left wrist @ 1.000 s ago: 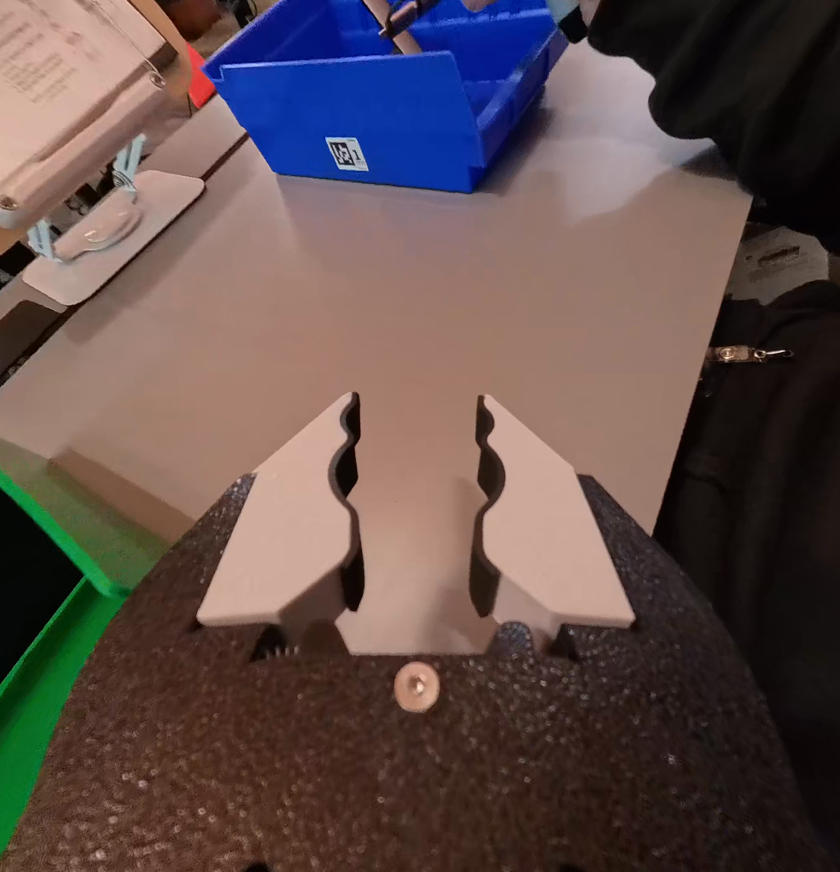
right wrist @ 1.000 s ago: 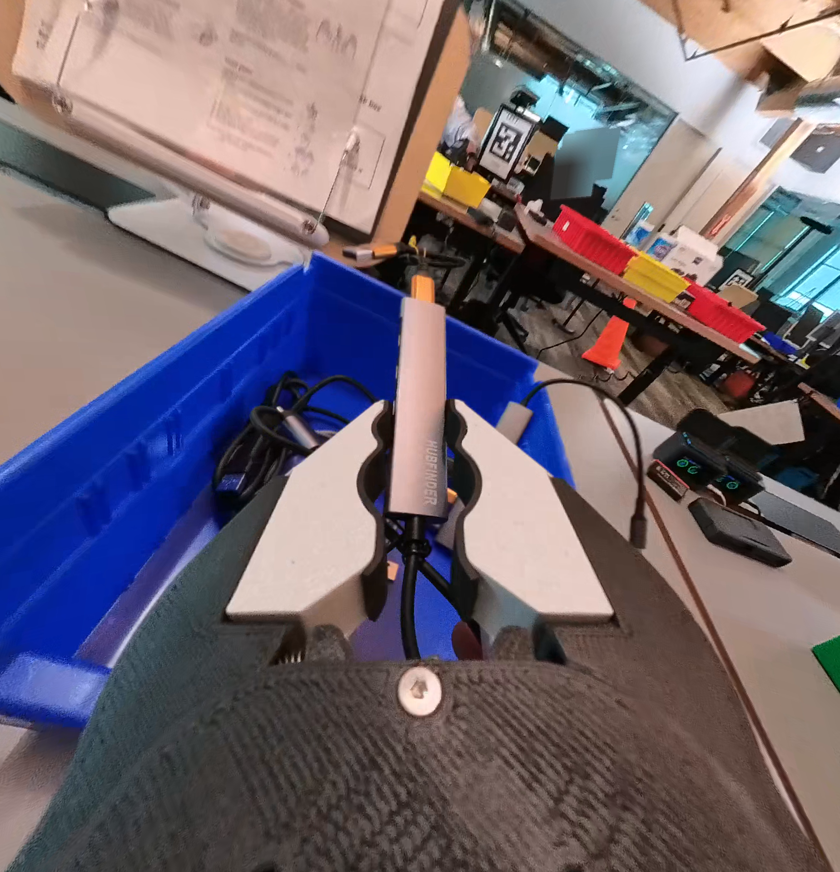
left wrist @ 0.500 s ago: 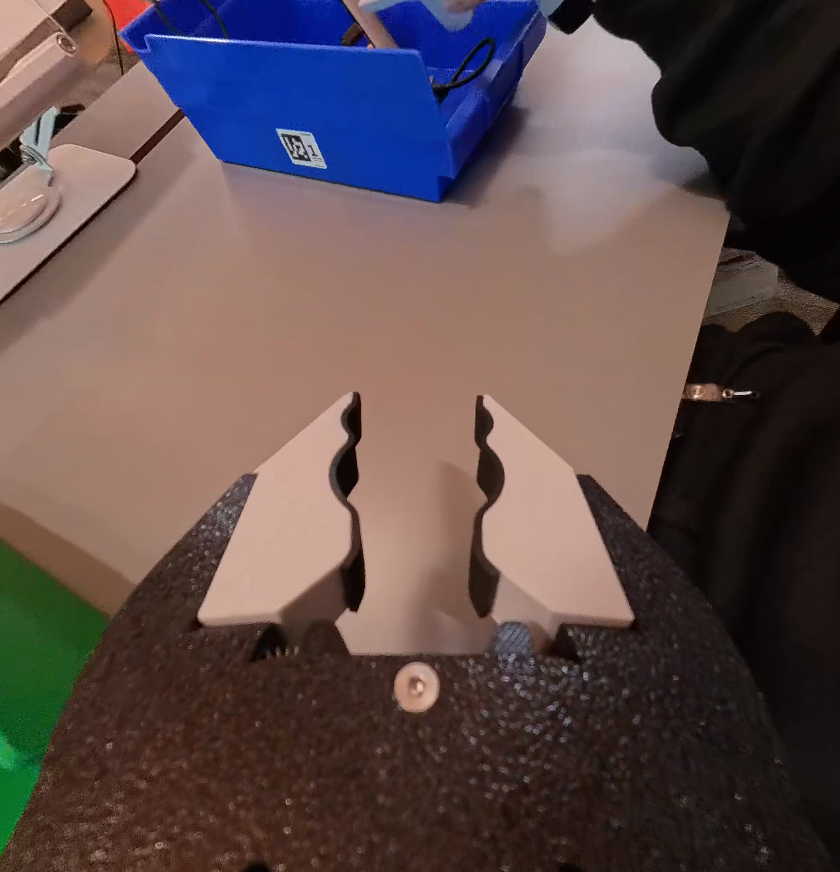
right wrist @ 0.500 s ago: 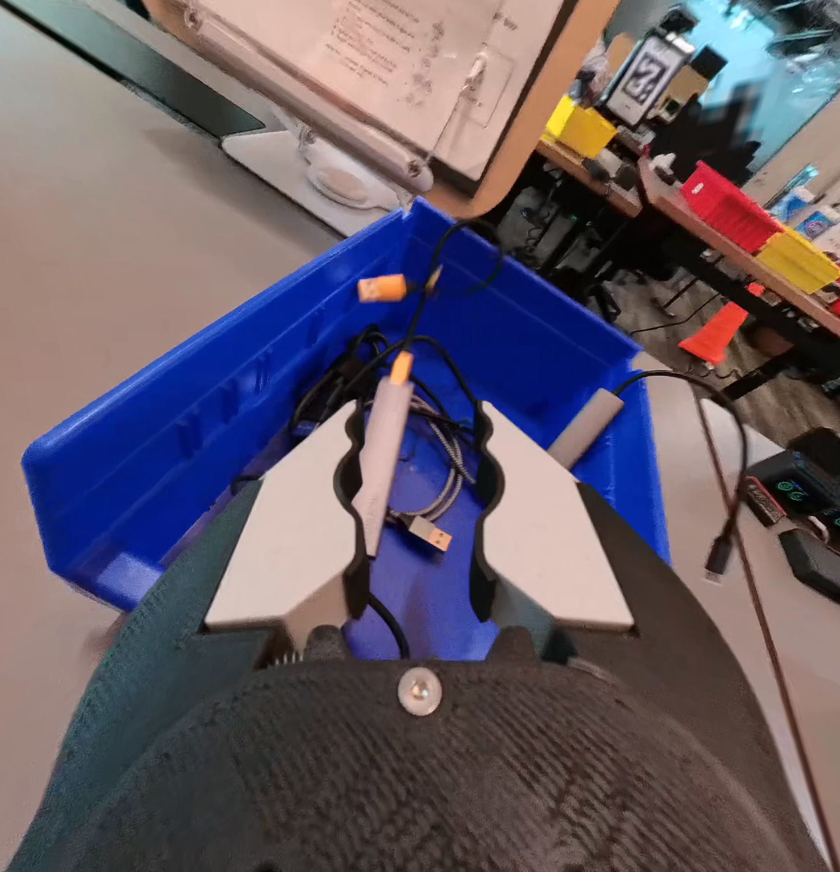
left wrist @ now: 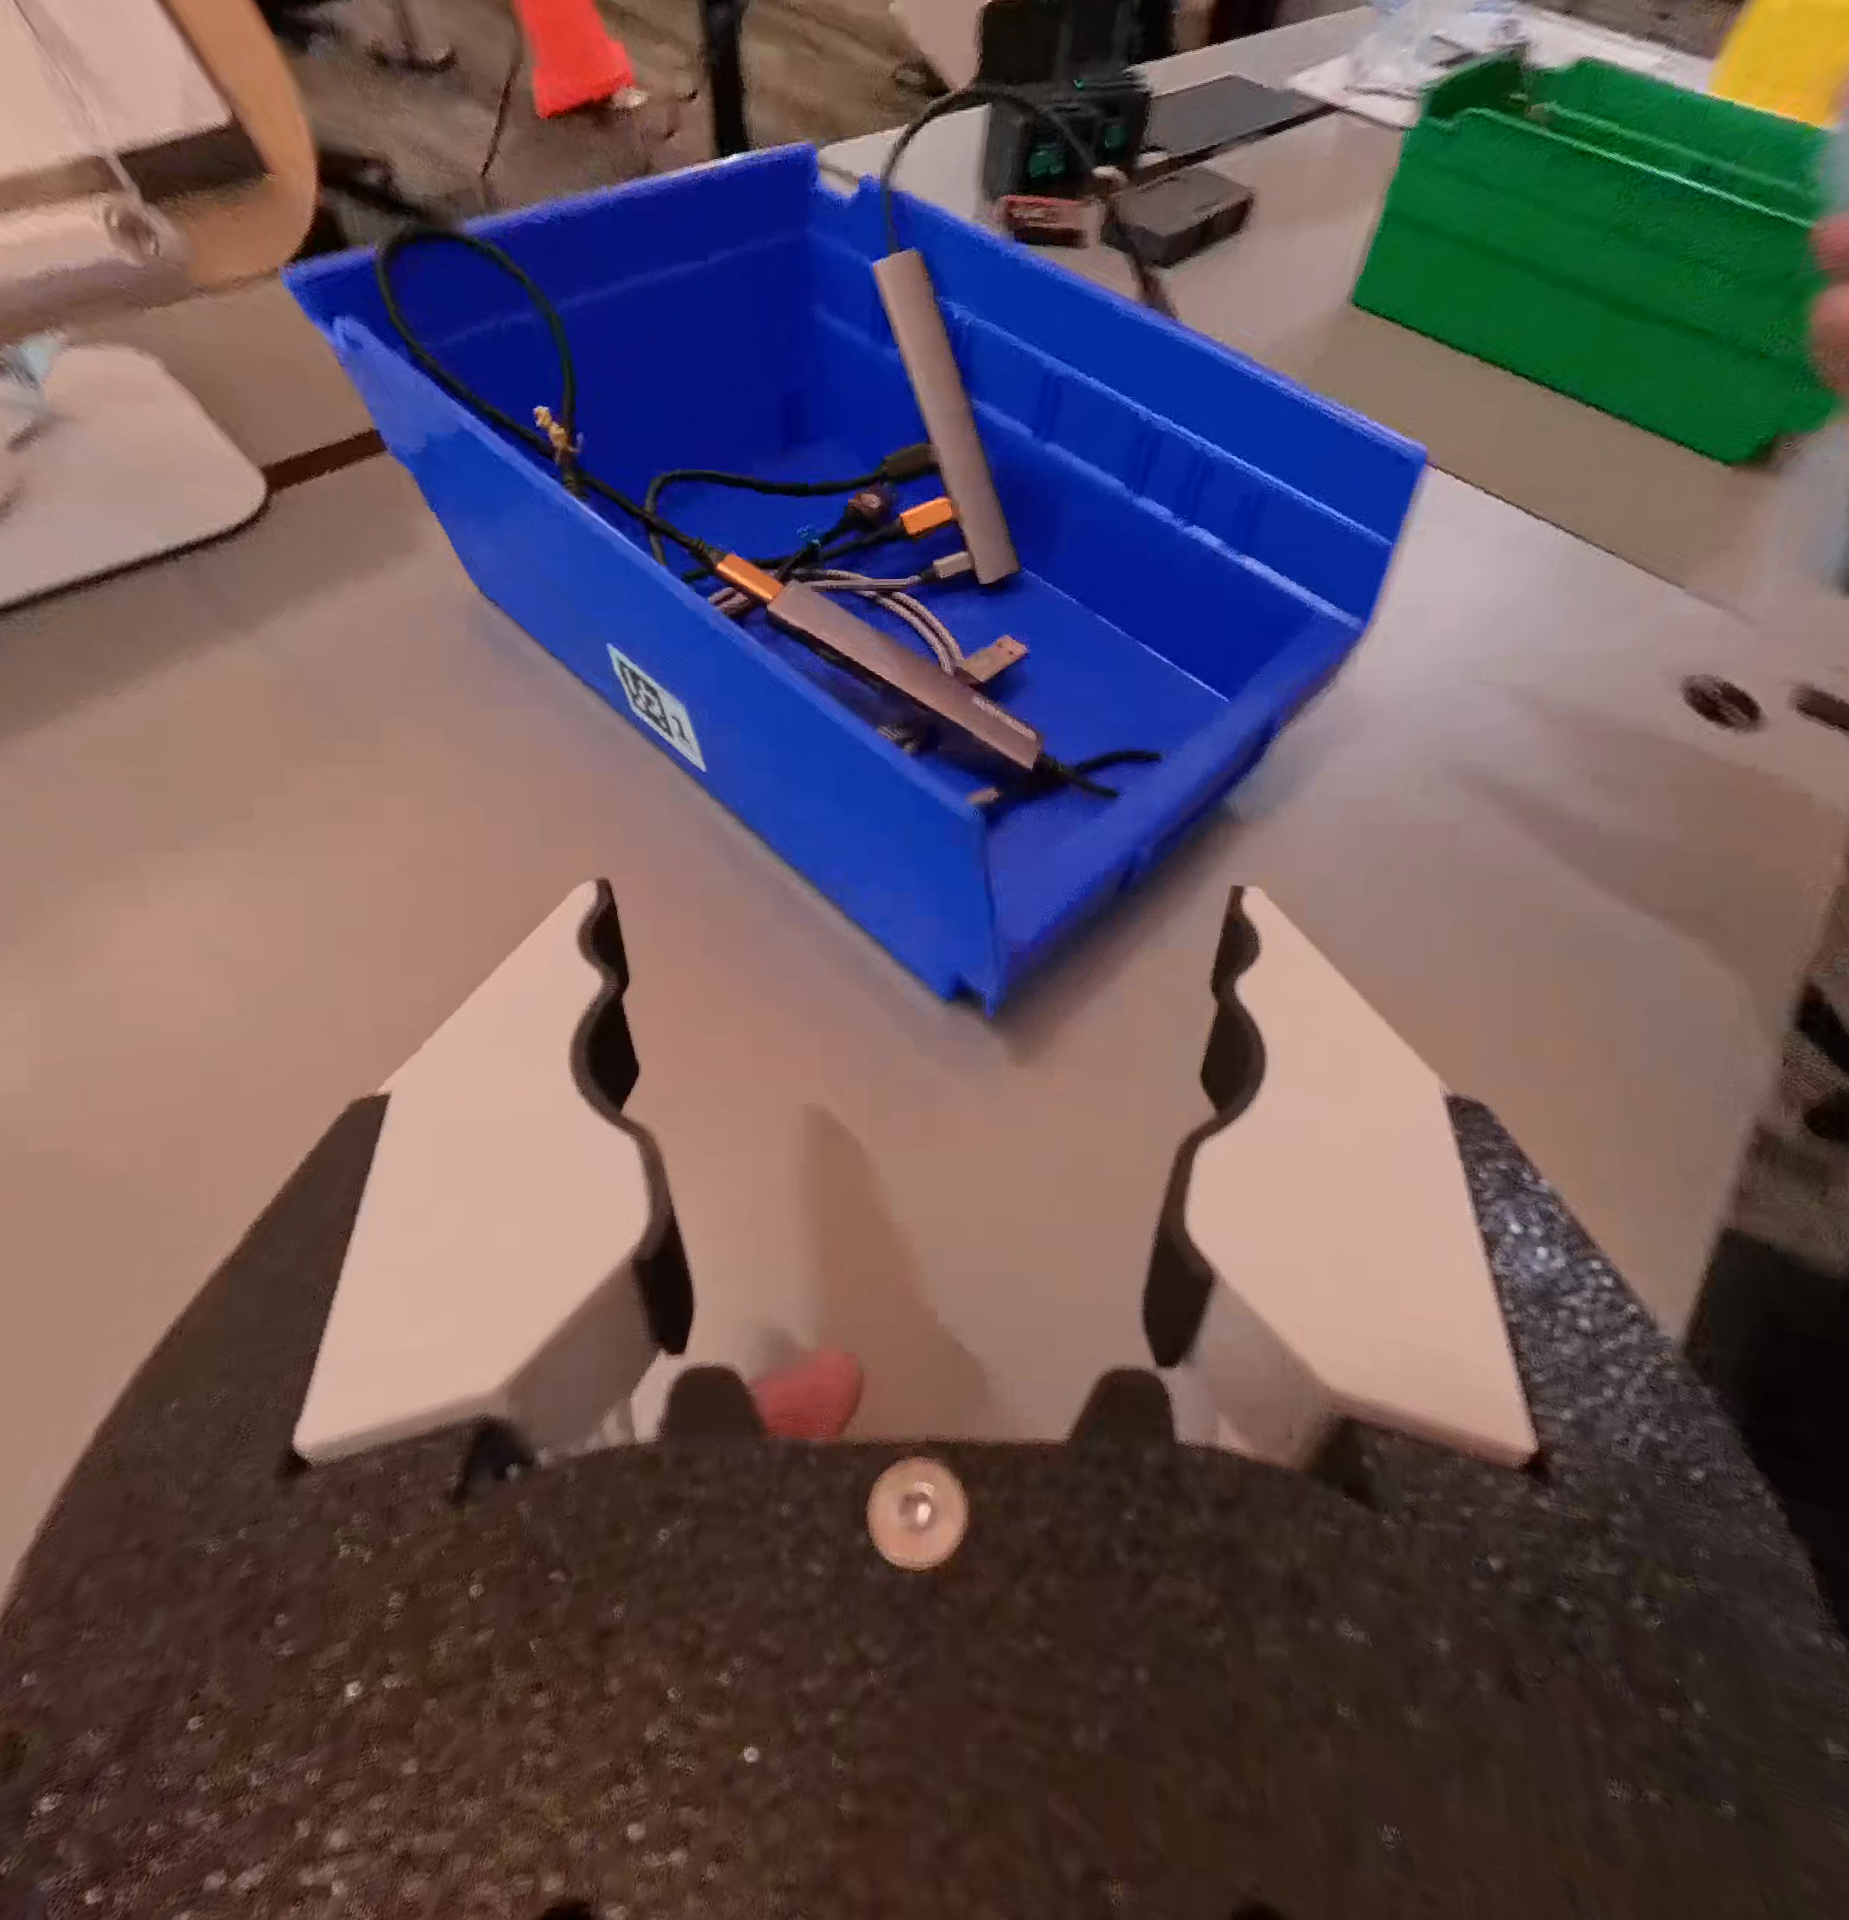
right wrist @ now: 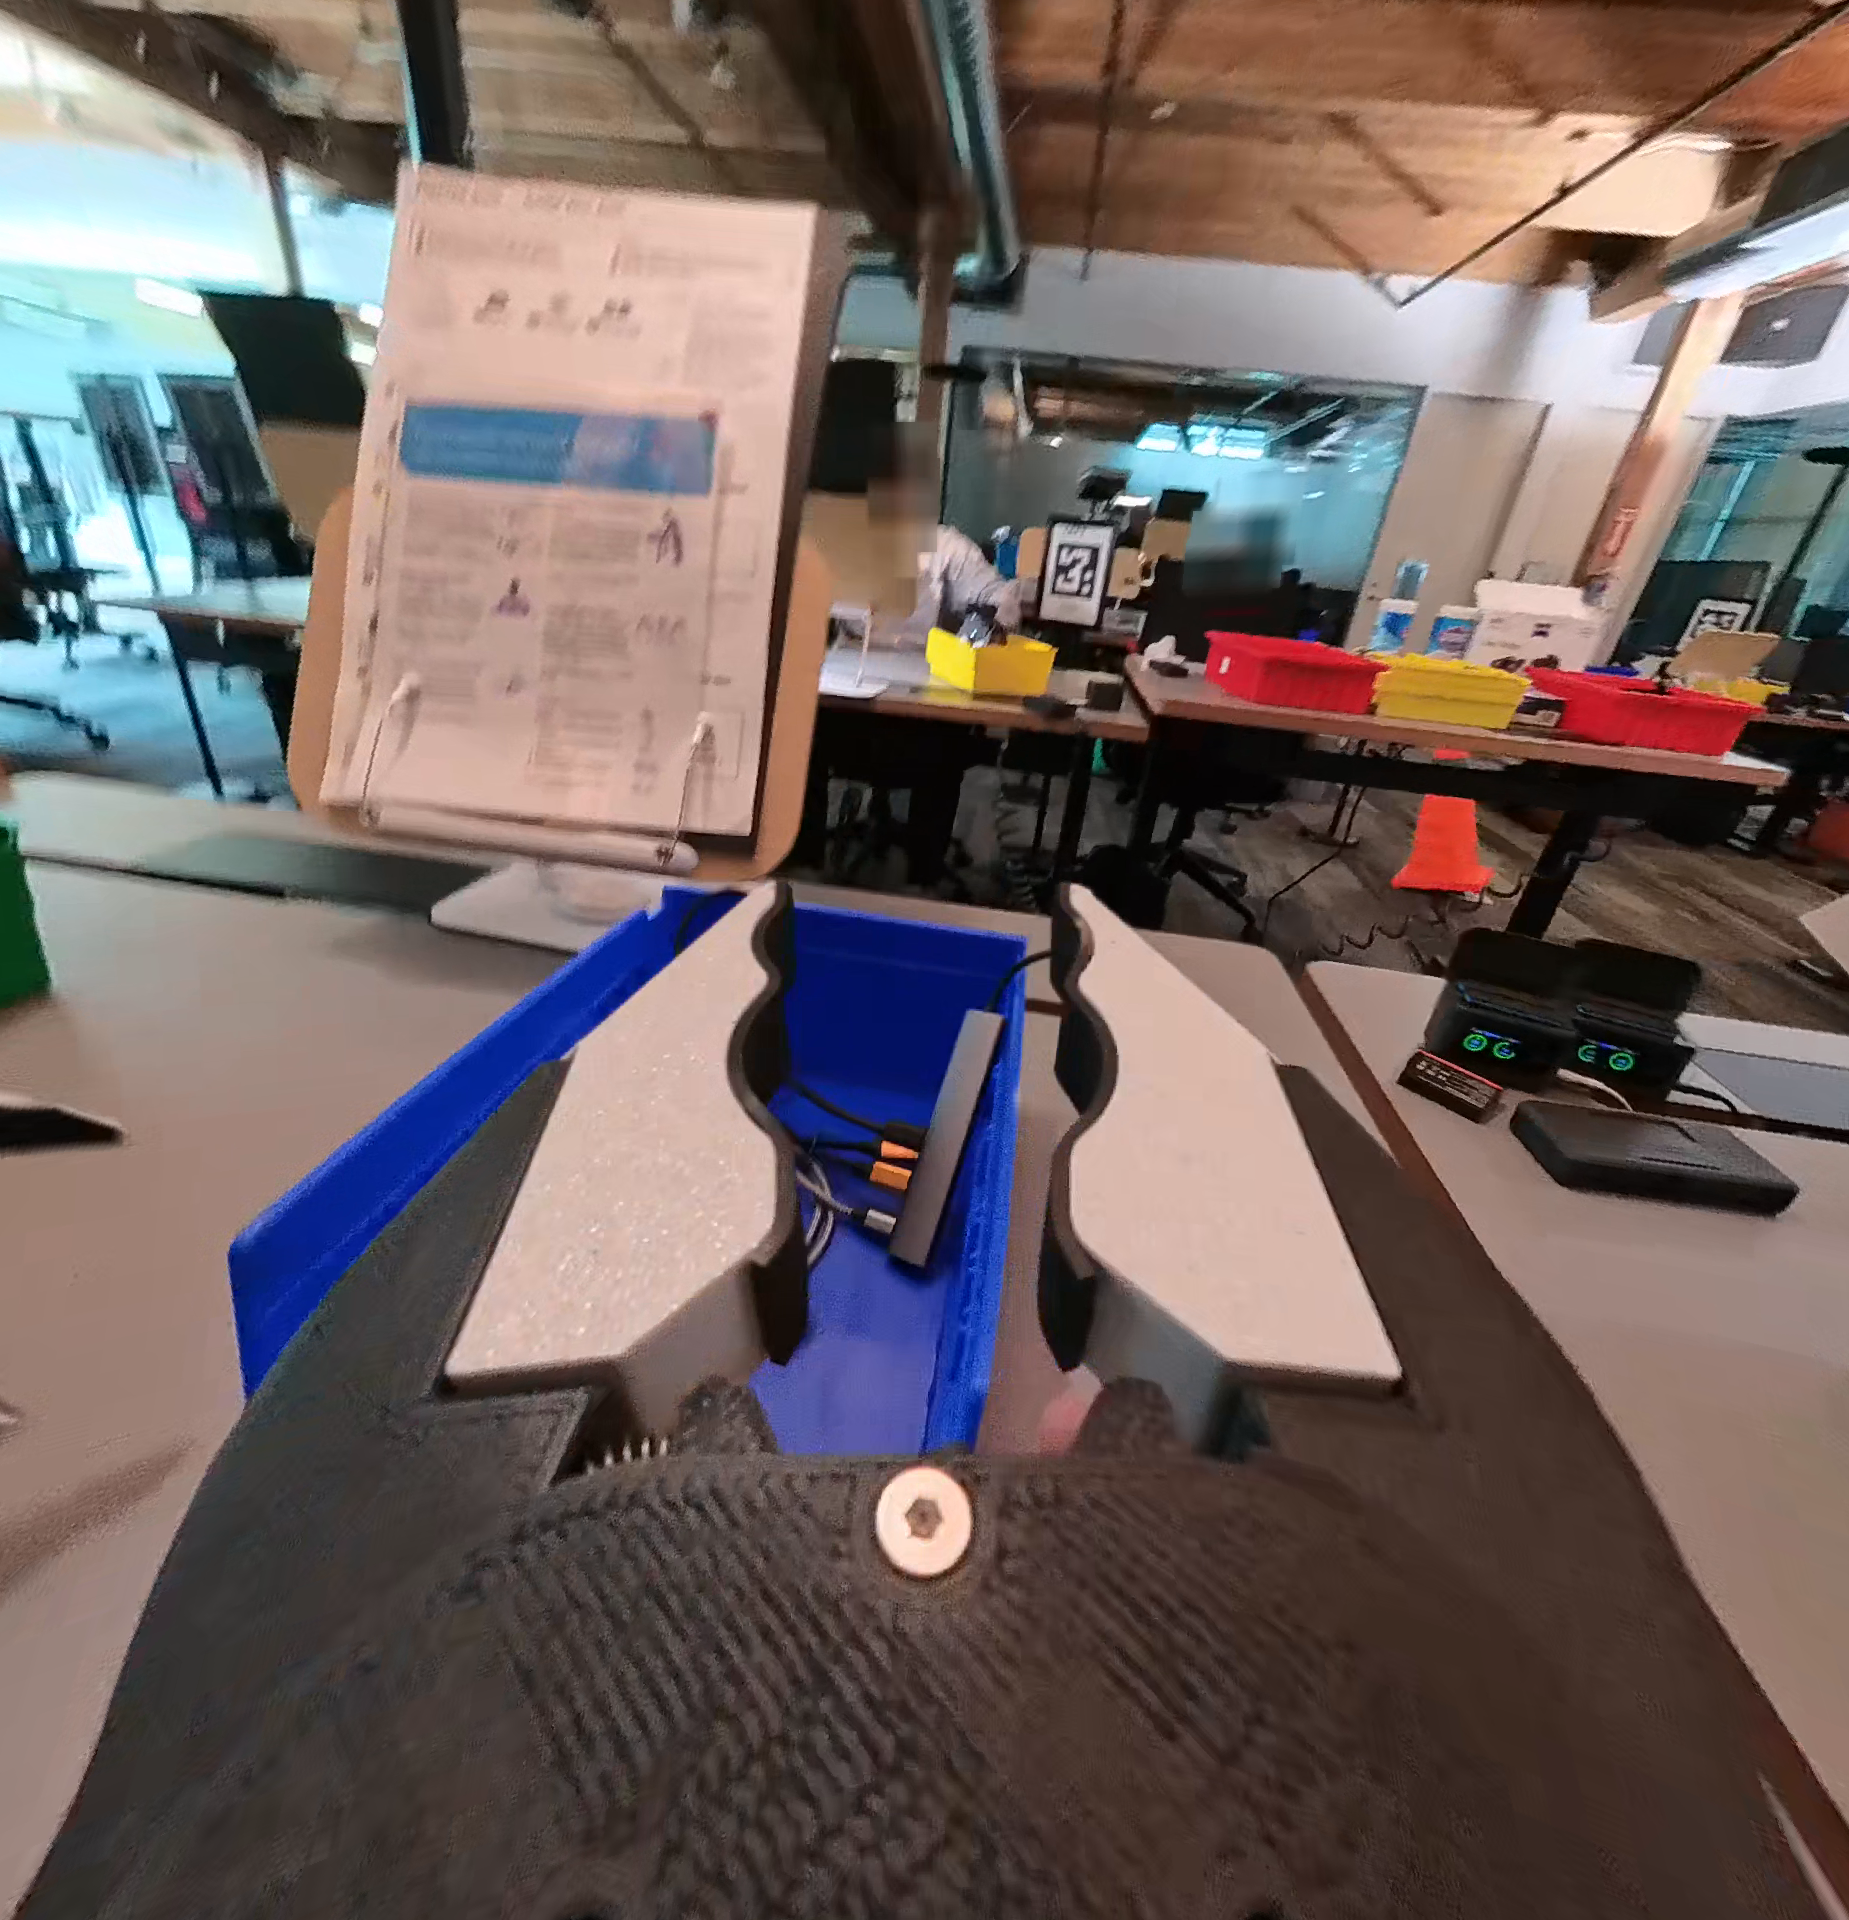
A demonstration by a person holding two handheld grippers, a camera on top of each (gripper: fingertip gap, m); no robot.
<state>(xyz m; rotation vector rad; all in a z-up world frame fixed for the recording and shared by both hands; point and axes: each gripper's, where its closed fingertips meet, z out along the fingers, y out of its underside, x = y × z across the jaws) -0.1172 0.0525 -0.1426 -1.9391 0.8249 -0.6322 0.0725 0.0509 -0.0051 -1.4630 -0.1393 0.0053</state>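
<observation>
- Far left: the white-footed document stand with clipped paper sheets (right wrist: 567, 520) stood behind the bin, its foot just beside the bin's back corner.
- My left gripper (left wrist: 918, 899) hovered over the plain grey table top (left wrist: 276, 831). The fingers were wide apart with nothing between them, and the tips were near the bin's front corner but not touching it.
- The blue open-fronted plastic bin (left wrist: 858, 831) sat mid-table, skewed to the left wrist view, with bare table on its left and front sides.
- Inside the bin, one slim grey metal hub (left wrist: 899, 675) lay flat on the floor over braided and black cables (left wrist: 484, 281). A second slim grey hub (left wrist: 946, 416) leaned tilted against the far wall, its cord trailing out over the rim.
- Orange-tipped plugs (left wrist: 925, 514) lay between the two hubs.
- My right gripper (right wrist: 922, 899) hung above the bin's near end, looking down its length. The fingers were spread and empty. The leaning hub showed in the gap but well beyond the tips.
- Right side: the green plastic bin (left wrist: 1574, 239) was well apart. The black charger docks with green lights (right wrist: 1554, 1008) sat on the neighbouring table.
- The table edge ran close on the bin's right, so there was less room there than on the left.
</observation>
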